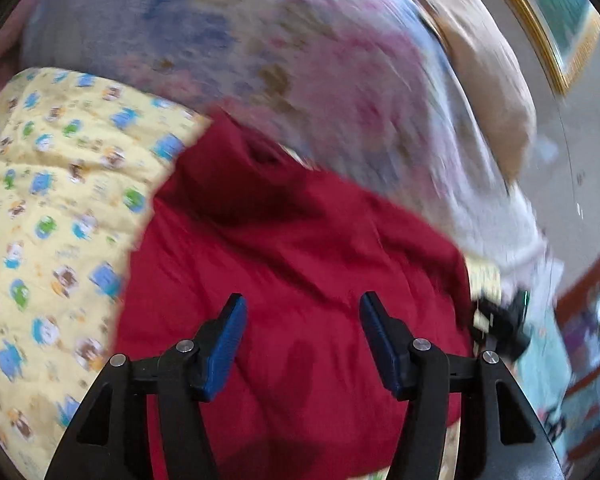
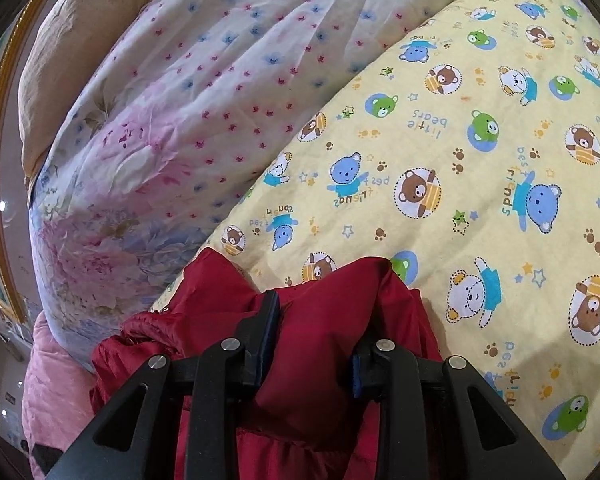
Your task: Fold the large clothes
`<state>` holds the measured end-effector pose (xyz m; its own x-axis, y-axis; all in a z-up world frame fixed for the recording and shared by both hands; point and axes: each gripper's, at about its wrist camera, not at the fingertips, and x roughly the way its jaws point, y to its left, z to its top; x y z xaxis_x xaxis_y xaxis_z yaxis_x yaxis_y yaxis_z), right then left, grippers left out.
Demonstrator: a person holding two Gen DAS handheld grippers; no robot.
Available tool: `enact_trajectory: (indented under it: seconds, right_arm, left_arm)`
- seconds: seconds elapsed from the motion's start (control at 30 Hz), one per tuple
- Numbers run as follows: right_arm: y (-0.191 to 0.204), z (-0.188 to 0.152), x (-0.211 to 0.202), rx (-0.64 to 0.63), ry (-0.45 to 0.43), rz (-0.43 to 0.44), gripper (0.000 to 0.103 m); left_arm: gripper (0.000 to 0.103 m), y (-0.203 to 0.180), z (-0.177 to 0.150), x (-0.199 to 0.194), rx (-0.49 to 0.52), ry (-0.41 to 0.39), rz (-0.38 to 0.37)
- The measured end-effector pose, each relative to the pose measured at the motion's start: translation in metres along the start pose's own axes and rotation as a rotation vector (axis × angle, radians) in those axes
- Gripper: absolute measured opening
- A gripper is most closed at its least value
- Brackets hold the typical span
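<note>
- Right wrist view: the largest surface shown is the yellow bear-print quilt (image 2: pixel 480 152), on which the work is being done; one such quilt is counted, and it is also seen at the left of the left wrist view.
- One floral quilt (image 2: pixel 172 120), white with pink and blue blossoms, is bunched just beside the yellow one, and a tan pillow (image 2: pixel 68 48) is seen behind it; a single pink padded cover (image 2: pixel 52 392) is tucked at the lower left.
- One red garment (image 1: pixel 300 260) is counted, a puffy, padded piece laid on the yellow quilt. In the left wrist view it is spread fairly wide, with its collar opening turned away from the camera; that view is blurred, so finer detail cannot be told.
- The fold is judged to be at an early to middle stage: part of the garment is bunched and lifted at the near edge, but no tidy, flat packet is seen yet. Further folds and a final smoothing are judged to be left.
- Two tongs are counted. The right gripper (image 2: pixel 316 344) is clamped on a thick fold of the red cloth, which bulges up between its jaws.
- The left gripper (image 1: pixel 302 316) is held above the garment with its blue-padded jaws spread apart, and nothing is gripped between them.
</note>
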<state>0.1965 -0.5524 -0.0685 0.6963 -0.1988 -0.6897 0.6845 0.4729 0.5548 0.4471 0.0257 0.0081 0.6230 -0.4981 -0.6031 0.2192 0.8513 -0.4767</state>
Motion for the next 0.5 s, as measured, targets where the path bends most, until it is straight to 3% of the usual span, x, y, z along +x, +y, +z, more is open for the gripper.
enact_trajectory:
  seconds: [0.07,0.13,0.27,0.4,0.5]
  right_arm:
    - [0.002,0.002,-0.001,0.002,0.013,0.002,0.031]
    - [0.004,0.005,-0.007,0.013,0.030,0.019,0.036]
    - [0.018,0.006,-0.040,-0.033,0.010,0.034,0.045]
    - [0.052,-0.015,-0.092,-0.233,-0.105,-0.052,0.070]
    - [0.082,-0.045,-0.115,-0.419,-0.158,-0.074,0.074]
  left_arm:
    - [0.058,-0.013,-0.014,0.011,0.057,0.040,0.014]
    - [0.058,-0.026,-0.026,0.029,0.134,0.069,0.145]
    - [0.059,-0.022,-0.028,0.047,0.150,0.055,0.230]
    - [0.059,-0.019,-0.027,0.052,0.153,0.052,0.257]
    - [0.059,-0.019,-0.030,0.051,0.158,0.049,0.268]
